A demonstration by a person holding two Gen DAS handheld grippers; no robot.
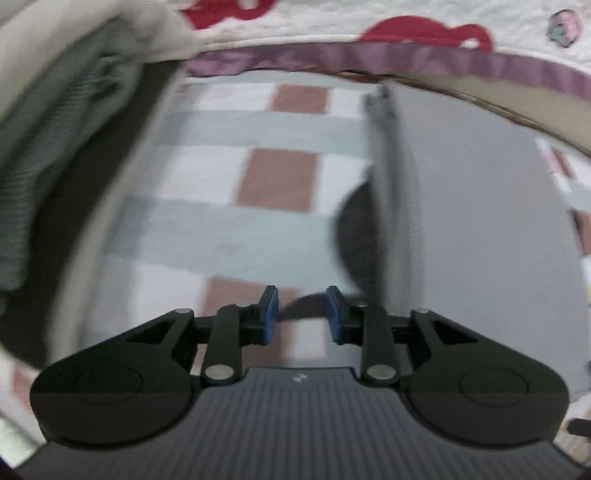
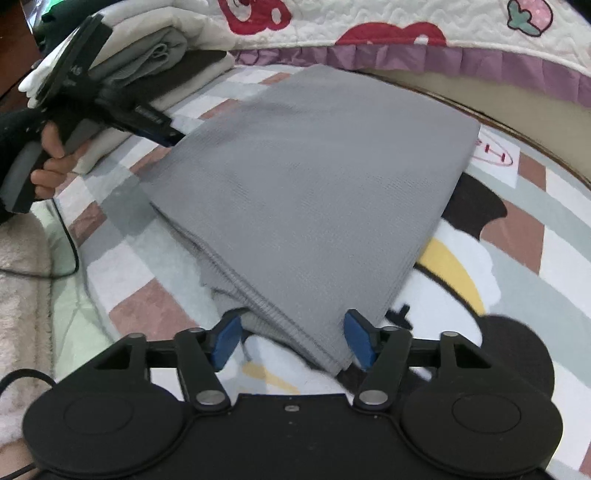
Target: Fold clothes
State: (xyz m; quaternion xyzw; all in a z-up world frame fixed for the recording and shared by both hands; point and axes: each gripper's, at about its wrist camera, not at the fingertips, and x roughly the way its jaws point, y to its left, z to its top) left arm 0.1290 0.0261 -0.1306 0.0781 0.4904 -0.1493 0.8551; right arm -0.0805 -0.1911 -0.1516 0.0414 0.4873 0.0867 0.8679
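Your folded grey garment (image 2: 310,192) lay flat on the checked play mat (image 2: 147,254), its far edge close to the purple frill (image 2: 461,61) of the quilt (image 2: 369,18). Its near corner, where the layered hems stepped out, sat between the blue pads (image 2: 225,341) of your right gripper (image 2: 291,341), whose jaws stood wide apart with neither pad pressing the cloth. Your left gripper (image 1: 301,315) hovered at the garment's left edge, jaws slightly apart over bare mat, gripping nothing. A stack of folded clothes (image 2: 147,55) stood just left of it, leaving only a narrow strip of mat between stack and garment. You had more open mat right of the garment, around the cartoon print (image 2: 461,266).
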